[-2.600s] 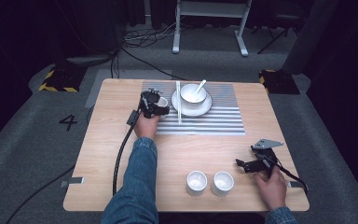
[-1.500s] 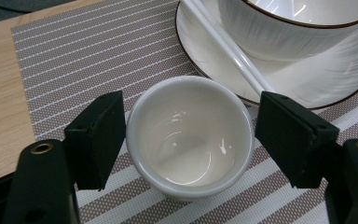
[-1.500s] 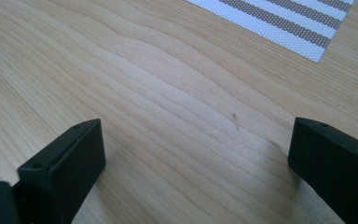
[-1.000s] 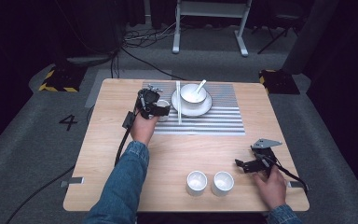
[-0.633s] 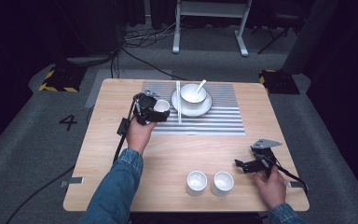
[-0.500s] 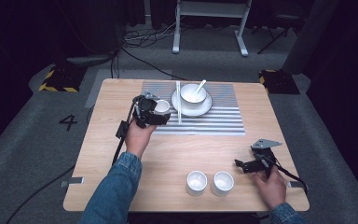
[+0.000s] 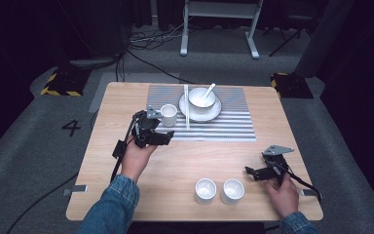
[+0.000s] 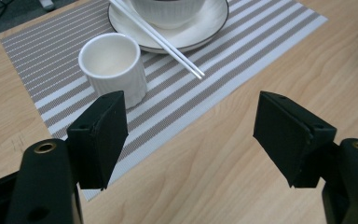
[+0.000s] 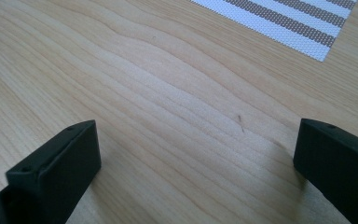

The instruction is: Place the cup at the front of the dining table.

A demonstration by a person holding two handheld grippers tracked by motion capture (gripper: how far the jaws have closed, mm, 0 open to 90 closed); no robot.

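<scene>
White cup (image 7: 168, 115) upright on left part of striped mat (image 7: 224, 127), just left of chopsticks (image 7: 186, 107) and plate (image 7: 199, 111) carrying bowl (image 7: 202, 97). Left gripper (image 7: 167, 138) just near of cup, jaws spread, holding nothing, apart from cup. Right gripper (image 7: 250, 171) low over bare worktop (image 7: 175, 165) at near right, jaws spread wide. Two white cups (image 7: 219, 191) stand near edge, left of it.

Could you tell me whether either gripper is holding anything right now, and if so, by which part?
Nothing is held. The left gripper has its jaws open beside the white cup on the striped mat; the right gripper is open over the table.
</scene>
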